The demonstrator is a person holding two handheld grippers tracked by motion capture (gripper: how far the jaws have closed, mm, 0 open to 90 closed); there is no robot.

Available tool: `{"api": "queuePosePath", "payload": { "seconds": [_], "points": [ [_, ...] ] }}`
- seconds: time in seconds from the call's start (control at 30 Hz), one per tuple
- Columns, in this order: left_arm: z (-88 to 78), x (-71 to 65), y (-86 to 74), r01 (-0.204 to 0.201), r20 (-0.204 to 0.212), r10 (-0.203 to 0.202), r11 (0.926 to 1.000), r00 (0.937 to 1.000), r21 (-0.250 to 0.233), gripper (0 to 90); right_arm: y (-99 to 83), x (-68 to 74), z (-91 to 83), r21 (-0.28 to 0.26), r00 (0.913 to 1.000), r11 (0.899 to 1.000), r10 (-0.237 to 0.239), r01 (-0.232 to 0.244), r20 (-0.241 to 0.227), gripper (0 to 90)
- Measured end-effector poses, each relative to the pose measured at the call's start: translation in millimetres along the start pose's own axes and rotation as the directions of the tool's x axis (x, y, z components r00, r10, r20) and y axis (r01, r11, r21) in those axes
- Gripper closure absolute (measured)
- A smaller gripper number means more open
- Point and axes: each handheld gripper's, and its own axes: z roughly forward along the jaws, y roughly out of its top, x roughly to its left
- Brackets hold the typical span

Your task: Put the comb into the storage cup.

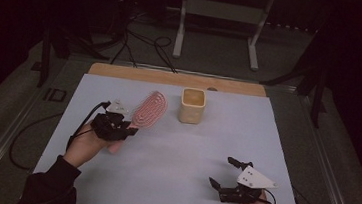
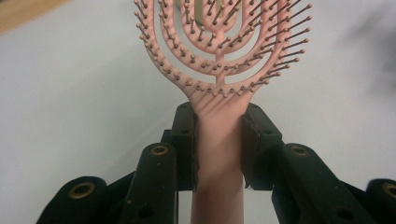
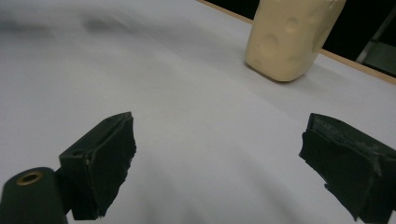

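Hairbrush [image 2: 219, 60], pink, clamped by its handle in left gripper [image 2: 218, 144], lifted over pale grey table sheet [image 1: 174, 146] near cream cup [image 1: 191, 105]. Right gripper [image 1: 226, 174] wide apart, empty. Dim room, cables on floor [image 1: 139, 43].

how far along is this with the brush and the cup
Done: the left gripper is shut on the handle of the pink hairbrush, which looks lifted off the white table cover. In hand: the brush head points toward the cream cup, beside it and not inside. Left: probably getting the brush into the cup and letting go. The right gripper rests open near the table's near edge, holding nothing.
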Motion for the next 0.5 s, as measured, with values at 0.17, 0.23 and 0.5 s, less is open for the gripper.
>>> {"api": "queuePosePath", "payload": {
  "seconds": [0.17, 0.23, 0.5],
  "points": [
    [1.6, -1.5, 7.6, 0.013, -0.022, -0.014, 0.9989, 0.9997, -0.044, 69.8, -0.2, -0.1, 0.1, 0.001, 1.0, 1.0, 0.002, -0.002, 0.001, 9.4],
    [3.1, -2.6, 11.1, 0.01, -0.02, -0.011, 0.9987, 0.9997, -0.05, 69.8, -0.2, -0.1, 0.1, 0.001, 1.0, 1.0, 0.002, -0.002, 0.0, 9.4],
    [9.2, -6.4, 25.6, 0.012, -0.032, -0.015, 0.9944, 0.9994, -0.105, 69.8, -0.1, -0.2, -0.2, 0.0, 1.0, 1.0, 0.002, -0.002, 0.002, 9.4]
  ]
}}
